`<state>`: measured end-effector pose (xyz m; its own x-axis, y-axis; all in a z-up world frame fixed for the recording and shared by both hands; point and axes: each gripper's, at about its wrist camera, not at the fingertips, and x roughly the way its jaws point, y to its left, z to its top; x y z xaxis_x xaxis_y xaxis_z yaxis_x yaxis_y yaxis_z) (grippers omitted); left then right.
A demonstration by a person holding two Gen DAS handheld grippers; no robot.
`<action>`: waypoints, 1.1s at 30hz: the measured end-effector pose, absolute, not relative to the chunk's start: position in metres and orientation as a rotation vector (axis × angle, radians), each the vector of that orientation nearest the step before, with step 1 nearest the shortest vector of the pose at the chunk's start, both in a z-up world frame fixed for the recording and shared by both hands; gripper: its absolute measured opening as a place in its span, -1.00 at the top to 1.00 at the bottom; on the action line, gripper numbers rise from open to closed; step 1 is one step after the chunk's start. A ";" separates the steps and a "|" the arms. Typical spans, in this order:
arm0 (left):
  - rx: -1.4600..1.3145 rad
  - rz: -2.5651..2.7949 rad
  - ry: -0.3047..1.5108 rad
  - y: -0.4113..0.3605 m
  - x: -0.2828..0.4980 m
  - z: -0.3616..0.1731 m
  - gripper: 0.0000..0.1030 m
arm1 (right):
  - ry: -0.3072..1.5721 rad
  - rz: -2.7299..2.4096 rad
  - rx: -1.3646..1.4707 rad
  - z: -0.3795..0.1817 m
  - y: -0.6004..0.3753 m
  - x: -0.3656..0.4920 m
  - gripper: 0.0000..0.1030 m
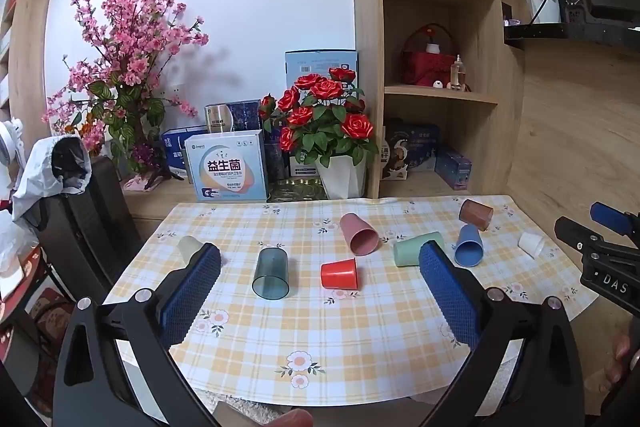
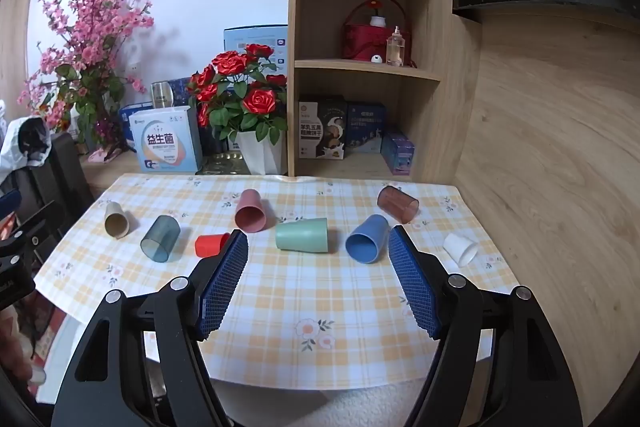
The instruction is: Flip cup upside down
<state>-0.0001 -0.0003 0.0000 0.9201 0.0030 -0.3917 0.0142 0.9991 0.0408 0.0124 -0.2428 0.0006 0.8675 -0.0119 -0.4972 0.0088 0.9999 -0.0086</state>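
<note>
Several cups lie on their sides on the checked tablecloth (image 1: 320,343): beige (image 1: 188,247), clear teal (image 1: 271,273), red (image 1: 339,273), pink (image 1: 359,233), green (image 1: 412,247), blue (image 1: 469,245), clear brown (image 1: 476,213) and white (image 1: 531,245). The right wrist view shows them too: beige (image 2: 116,219), teal (image 2: 161,238), red (image 2: 210,244), pink (image 2: 250,209), green (image 2: 302,235), blue (image 2: 368,239), brown (image 2: 397,204), white (image 2: 461,247). My left gripper (image 1: 320,259) is open and empty above the near table. My right gripper (image 2: 318,239) is open and empty, back from the green and blue cups.
A rose pot (image 1: 342,171), boxes (image 1: 230,167) and pink blossoms (image 1: 128,67) stand behind the table. A wooden shelf unit (image 1: 436,67) rises at the back right. A black chair (image 1: 76,223) with clothes stands left. The right gripper's body (image 1: 608,251) shows at the right edge.
</note>
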 end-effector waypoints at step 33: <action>0.011 -0.029 0.391 0.005 -0.006 0.005 -0.88 | 0.507 -0.019 0.005 0.002 -0.245 0.008 -0.37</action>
<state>-0.0061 0.0052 0.0051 0.9243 -0.0264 -0.3809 0.0307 0.9995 0.0053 0.0080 -0.2451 0.0018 0.8741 -0.0171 -0.4854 0.0198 0.9998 0.0003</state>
